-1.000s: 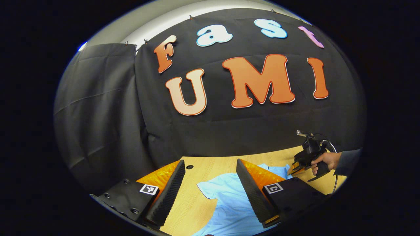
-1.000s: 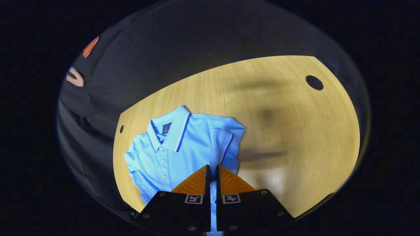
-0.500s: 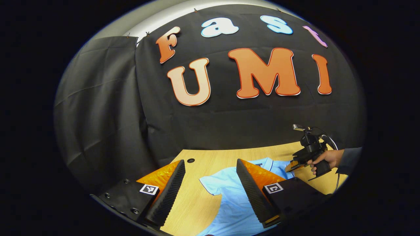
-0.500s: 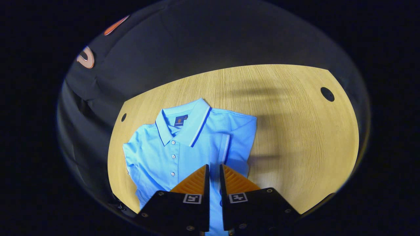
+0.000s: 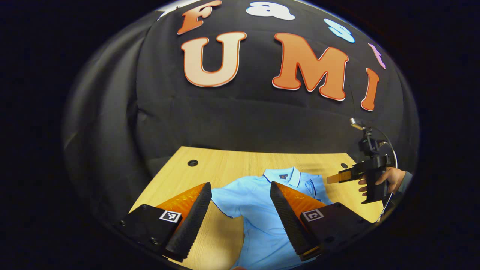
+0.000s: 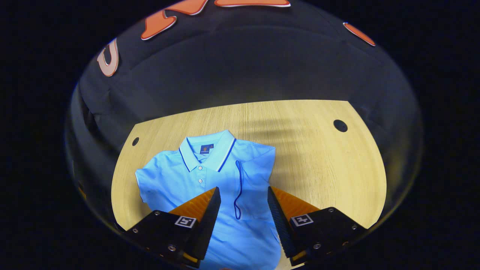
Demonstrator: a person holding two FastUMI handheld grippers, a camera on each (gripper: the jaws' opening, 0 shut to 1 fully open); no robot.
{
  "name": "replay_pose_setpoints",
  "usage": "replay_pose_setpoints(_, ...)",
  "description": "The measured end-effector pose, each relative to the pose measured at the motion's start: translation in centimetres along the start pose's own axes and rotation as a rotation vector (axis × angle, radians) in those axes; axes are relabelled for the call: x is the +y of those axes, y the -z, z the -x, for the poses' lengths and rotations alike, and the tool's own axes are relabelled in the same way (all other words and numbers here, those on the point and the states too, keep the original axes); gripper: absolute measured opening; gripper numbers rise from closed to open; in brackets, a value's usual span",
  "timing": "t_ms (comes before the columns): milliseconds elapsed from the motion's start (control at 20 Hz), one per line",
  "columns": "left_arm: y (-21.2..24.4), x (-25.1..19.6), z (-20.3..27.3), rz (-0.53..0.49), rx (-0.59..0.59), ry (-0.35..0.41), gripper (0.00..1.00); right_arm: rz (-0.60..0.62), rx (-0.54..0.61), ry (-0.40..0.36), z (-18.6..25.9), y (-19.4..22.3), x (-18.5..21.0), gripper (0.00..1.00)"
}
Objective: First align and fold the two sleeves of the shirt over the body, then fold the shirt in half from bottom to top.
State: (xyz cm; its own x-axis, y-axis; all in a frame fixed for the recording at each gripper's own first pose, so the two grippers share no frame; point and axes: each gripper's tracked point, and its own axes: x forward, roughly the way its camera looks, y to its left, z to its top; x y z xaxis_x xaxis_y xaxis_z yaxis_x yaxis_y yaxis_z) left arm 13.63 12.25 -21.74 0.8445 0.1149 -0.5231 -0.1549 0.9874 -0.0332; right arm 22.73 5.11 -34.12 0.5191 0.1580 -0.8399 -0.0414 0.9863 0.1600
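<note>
A light blue polo shirt (image 6: 195, 176) lies face up on the wooden table (image 6: 318, 157), collar (image 6: 208, 150) towards the wall. One sleeve (image 6: 255, 168) is folded over the body, its dark-trimmed cuff (image 6: 238, 187) lying between my right gripper's fingers. My right gripper (image 6: 243, 189) hovers open above that sleeve, holding nothing. The other sleeve (image 5: 227, 197) is spread flat on the table. My left gripper (image 5: 240, 185) is open over it, with nothing between its fingers. In the left gripper view the shirt (image 5: 258, 221) runs under my fingers, and the right gripper (image 5: 339, 177) is held off to the right by a hand (image 5: 390, 180).
The table has round cable holes (image 6: 340, 125) (image 6: 135, 141) near its back corners. Bare wood (image 6: 330, 187) stretches to the right of the shirt. The black cloth wall (image 5: 243, 120) stands right behind the table's back edge.
My right gripper has opened and let go of the sleeve, which now lies folded on the body. The right gripper has drawn back. My left gripper has tipped down towards the shirt.
</note>
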Motion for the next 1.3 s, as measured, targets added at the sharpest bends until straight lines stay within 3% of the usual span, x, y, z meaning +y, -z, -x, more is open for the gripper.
replay_pose_setpoints(150,0.2,2.2,-3.2,0.017,0.045,0.018,0.99,-0.047,-0.039,0.038,2.7,0.7,-0.6,0.85)
replay_pose_setpoints(350,1.8,3.3,-7.5,0.039,0.134,0.067,0.99,-0.071,-0.122,0.099,6.5,1.5,-1.5,0.86)
replay_pose_setpoints(750,6.7,4.3,-14.6,0.122,0.360,0.080,0.99,-0.142,-0.238,0.157,11.0,5.1,-3.8,0.93)
replay_pose_setpoints(1300,14.5,4.4,-19.3,0.204,0.649,-0.022,0.99,-0.089,-0.513,0.233,18.5,5.2,-7.6,0.93)
